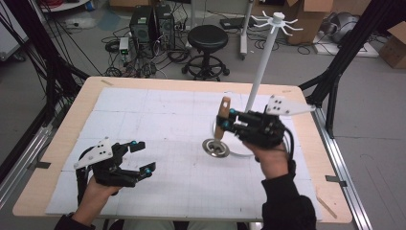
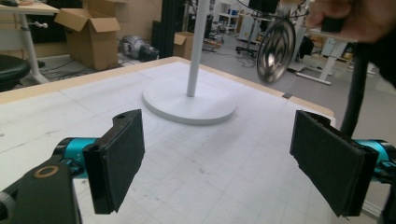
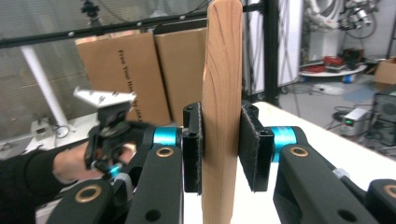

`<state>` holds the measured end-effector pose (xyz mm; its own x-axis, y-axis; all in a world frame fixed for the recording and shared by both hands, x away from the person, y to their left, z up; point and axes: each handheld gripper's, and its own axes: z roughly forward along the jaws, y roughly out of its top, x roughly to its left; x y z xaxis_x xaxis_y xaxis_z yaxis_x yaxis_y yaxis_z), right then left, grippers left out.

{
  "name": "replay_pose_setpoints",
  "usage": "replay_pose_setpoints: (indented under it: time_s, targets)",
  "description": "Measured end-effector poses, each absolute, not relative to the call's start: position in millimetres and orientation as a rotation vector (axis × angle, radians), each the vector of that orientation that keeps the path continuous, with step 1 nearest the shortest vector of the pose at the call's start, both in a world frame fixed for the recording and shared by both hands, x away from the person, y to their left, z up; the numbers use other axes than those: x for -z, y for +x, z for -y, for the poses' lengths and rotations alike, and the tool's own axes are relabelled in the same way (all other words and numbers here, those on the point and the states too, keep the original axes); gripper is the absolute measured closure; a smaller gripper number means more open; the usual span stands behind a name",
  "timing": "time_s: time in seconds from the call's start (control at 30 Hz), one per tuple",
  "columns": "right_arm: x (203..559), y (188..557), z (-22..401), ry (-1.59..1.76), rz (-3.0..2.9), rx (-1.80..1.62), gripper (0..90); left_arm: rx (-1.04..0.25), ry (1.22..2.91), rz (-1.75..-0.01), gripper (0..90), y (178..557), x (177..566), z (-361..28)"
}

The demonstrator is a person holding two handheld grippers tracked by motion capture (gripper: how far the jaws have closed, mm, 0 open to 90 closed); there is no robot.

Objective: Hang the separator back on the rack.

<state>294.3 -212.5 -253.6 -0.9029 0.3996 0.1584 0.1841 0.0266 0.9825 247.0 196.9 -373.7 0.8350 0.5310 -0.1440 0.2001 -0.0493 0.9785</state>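
My right gripper (image 1: 225,120) is shut on the wooden handle (image 1: 222,111) of a utensil with a round metal head (image 1: 215,147). The handle (image 3: 223,70) stands upright, pressed between the two pads (image 3: 252,149). In the left gripper view the metal head (image 2: 275,49) hangs in the air above the table, to the right of the white stand's pole (image 2: 196,46). My left gripper (image 1: 142,158) is at the table's front left, jaws wide open, nothing between its pads (image 2: 119,154). The right gripper view shows the left gripper (image 3: 109,135) and its hand farther off.
A white stand with a tall pole (image 1: 262,67), hooked arms at the top (image 1: 276,20) and a round base (image 2: 189,100) stands right of the table's middle. A white gridded mat (image 1: 158,115) covers the wooden table. A stool (image 1: 207,38) and boxes lie beyond the far edge.
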Motion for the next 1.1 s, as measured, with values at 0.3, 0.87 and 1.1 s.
replay_pose_setpoints:
  time_s: [0.3, 0.87, 1.1]
  targets:
    - [201.7, 330.4, 246.1, 0.630, -2.060, -1.995, 72.5, -0.305, 1.635, -0.614, 18.4, 248.3, 380.8, -200.2]
    - [169.7, 372.8, 275.0, 0.704, -1.991, -2.000, 72.4, -0.311, 1.604, -0.649, 18.4, 250.8, 380.4, -209.4]
    - [172.1, 383.0, 281.1, 0.752, -1.960, -2.004, 72.4, -0.303, 1.606, -0.654, 18.4, 251.5, 380.7, -209.7]
